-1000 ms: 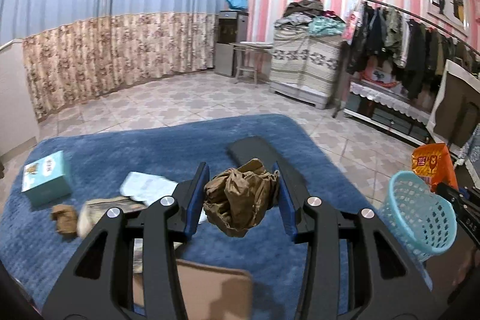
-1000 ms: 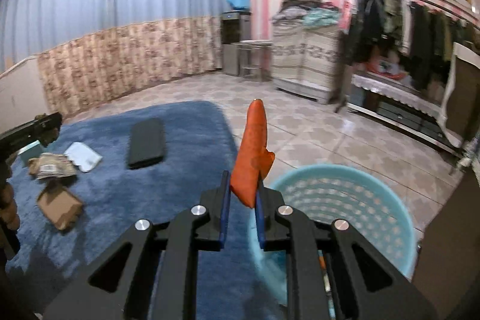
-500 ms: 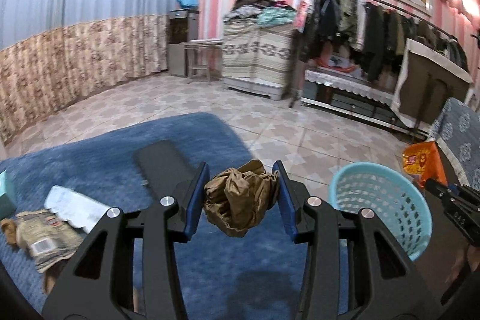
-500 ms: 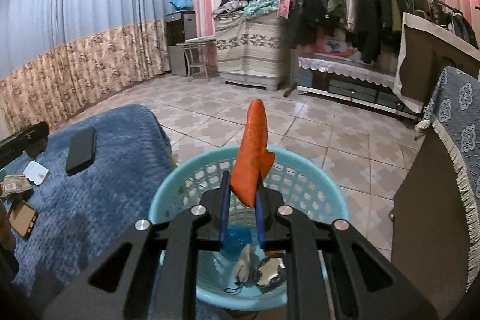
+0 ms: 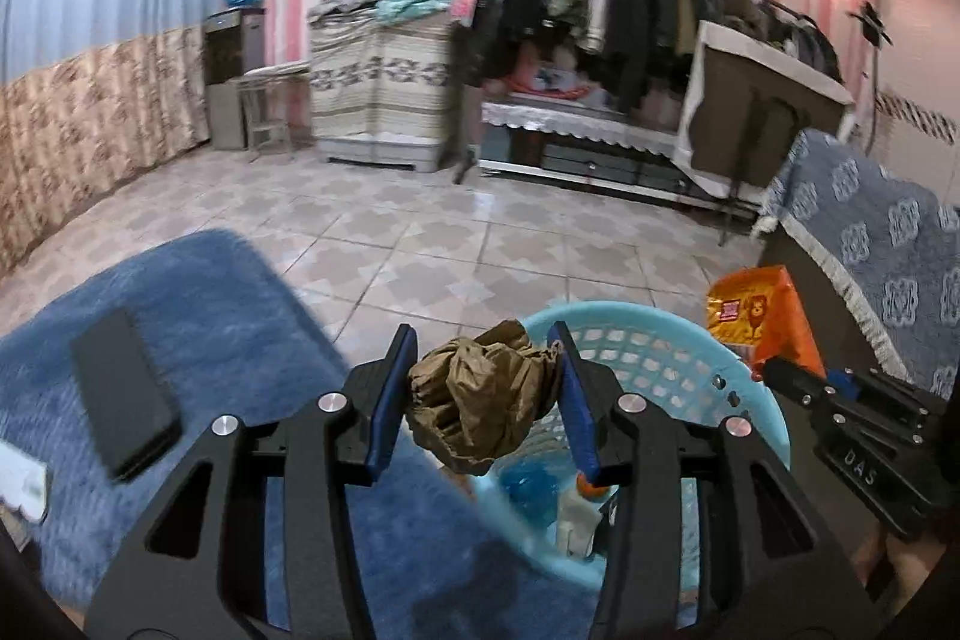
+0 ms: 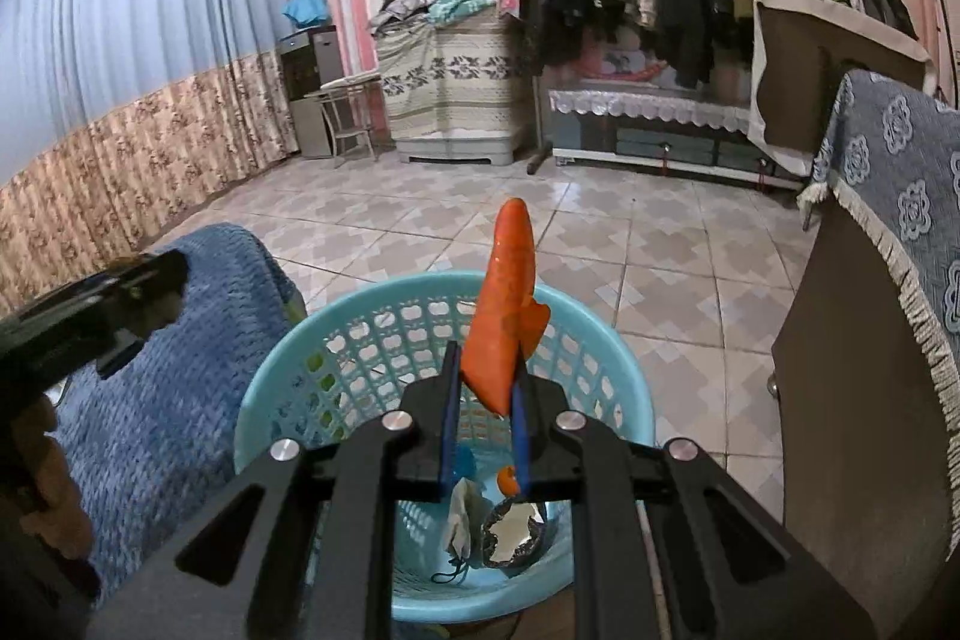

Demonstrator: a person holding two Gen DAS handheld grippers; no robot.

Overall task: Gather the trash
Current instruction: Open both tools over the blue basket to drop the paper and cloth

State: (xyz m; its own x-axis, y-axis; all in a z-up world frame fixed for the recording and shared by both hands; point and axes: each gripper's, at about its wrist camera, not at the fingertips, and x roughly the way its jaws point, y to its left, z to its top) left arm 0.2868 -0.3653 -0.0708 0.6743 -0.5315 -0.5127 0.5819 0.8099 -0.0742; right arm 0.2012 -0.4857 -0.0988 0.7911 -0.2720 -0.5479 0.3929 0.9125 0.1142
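A crumpled brown paper (image 5: pixel 480 394) sits between the blue pads of my left gripper (image 5: pixel 483 340), whose jaws are opening; the paper still touches both pads. It hangs over the near left rim of the light blue mesh basket (image 5: pixel 648 346). My right gripper (image 6: pixel 486 358) is shut on a flat orange snack wrapper (image 6: pixel 510 292) that stands upright above the basket (image 6: pixel 606 334). In the left wrist view the wrapper (image 5: pixel 756 316) and right gripper (image 5: pixel 780 376) are at the basket's right side. The left gripper (image 6: pixel 174 274) enters the right wrist view from the left.
The basket holds a foil wrapper (image 6: pixel 510 532) and other scraps. A blue knitted cover (image 5: pixel 210 316) lies left of it, with a black phone (image 5: pixel 123 400) and a white paper (image 5: pixel 21 478) on it. A brown cabinet (image 6: pixel 852 400) stands right of the basket. Tiled floor beyond.
Both views swung right. My left gripper carried the brown paper across the blue cover to the basket's rim. The right gripper came over the basket with the orange wrapper.
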